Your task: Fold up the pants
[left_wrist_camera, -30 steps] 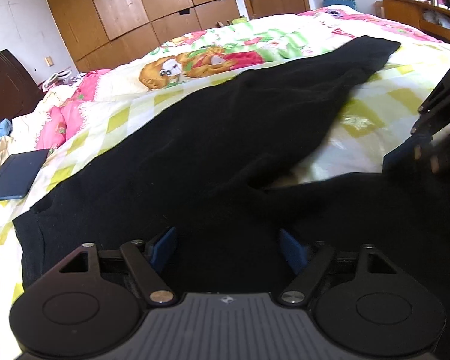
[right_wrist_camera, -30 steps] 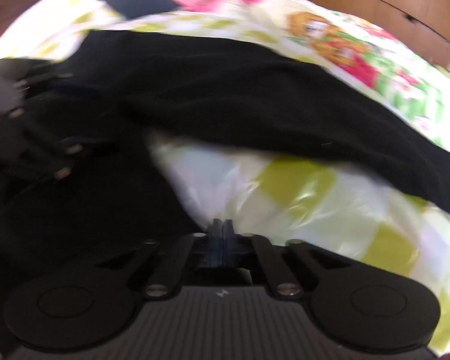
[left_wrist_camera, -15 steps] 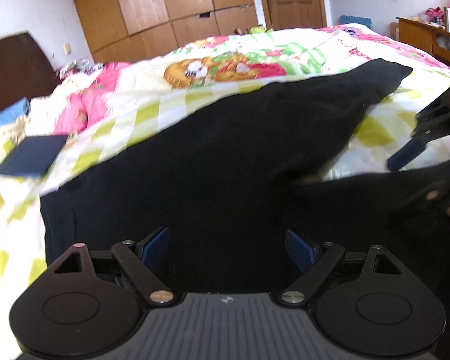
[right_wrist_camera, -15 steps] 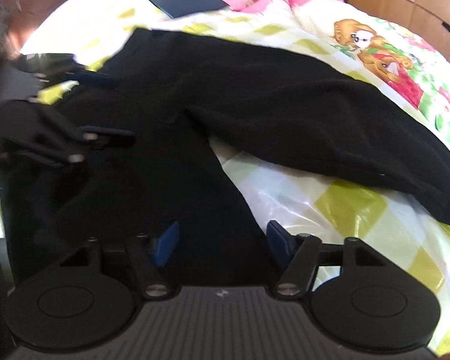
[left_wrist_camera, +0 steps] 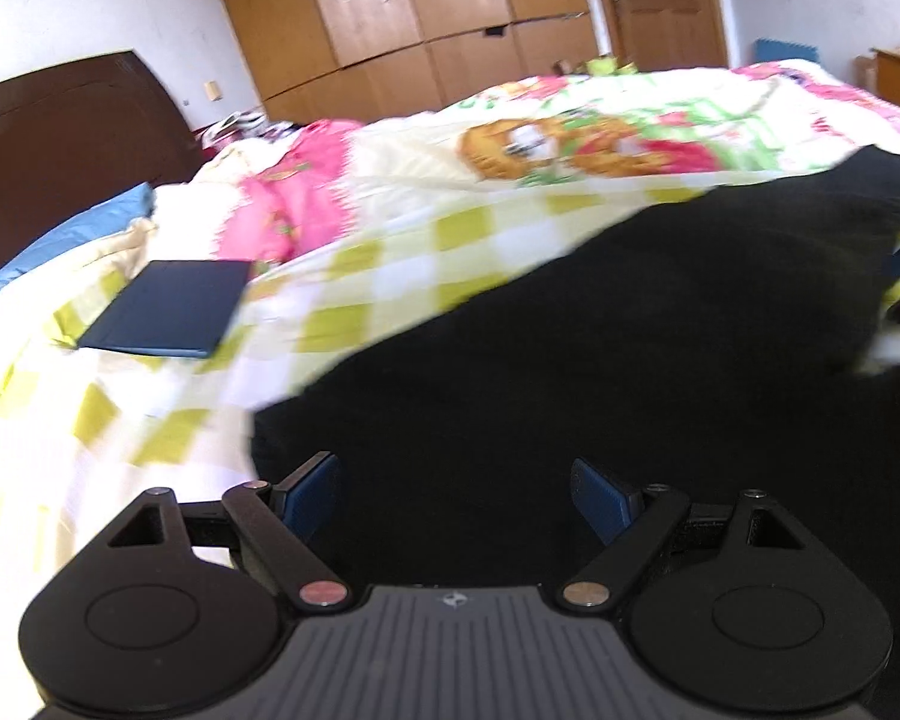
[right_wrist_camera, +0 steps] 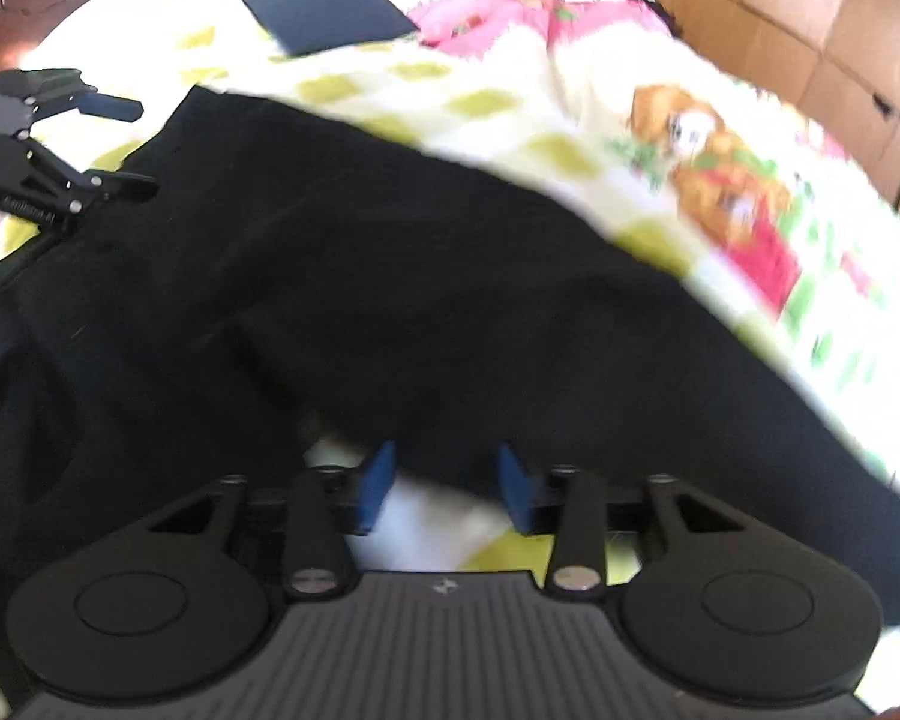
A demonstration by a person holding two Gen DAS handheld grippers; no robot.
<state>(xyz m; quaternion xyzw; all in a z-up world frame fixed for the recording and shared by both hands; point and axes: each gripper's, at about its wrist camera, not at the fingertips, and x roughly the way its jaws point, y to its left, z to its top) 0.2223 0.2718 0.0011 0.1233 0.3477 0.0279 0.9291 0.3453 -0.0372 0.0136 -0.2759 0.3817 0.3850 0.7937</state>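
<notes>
**Laying One Leg Over the Other, Fold Only Begun**

Lying spread across the bed [left_wrist_camera: 390,276], on a checked and cartoon-printed quilt [right_wrist_camera: 720,168], black pants [right_wrist_camera: 390,276], running in the right wrist view from the waist end at upper left down toward the lower right. Appearing to sit one leg over the other, lengthwise, though blur and the dark cloth are making the layers hard to tell apart; a small patch of quilt showing between the legs just ahead of the right gripper [right_wrist_camera: 447,483].

Opening at this moment, the right gripper, blue pads apart over the near edge of a pant leg, cloth lying between them but not being pinched as far as can be seen. Hovering with pads wide apart and nothing held, the left gripper [left_wrist_camera: 456,495], above the black cloth near its edge; seen from the right wrist view as released too, at the waist end.

Judging progress: first lengthwise fold probably just being set down, both grippers letting go. Still remaining, by the look of it: smoothing the legs into line and folding the length over, once or twice, into a compact stack.

Resting well apart from the pants, near the head of the bed, a flat dark notebook-like thing [left_wrist_camera: 171,306]. No containers showing anywhere on the bed.
</notes>
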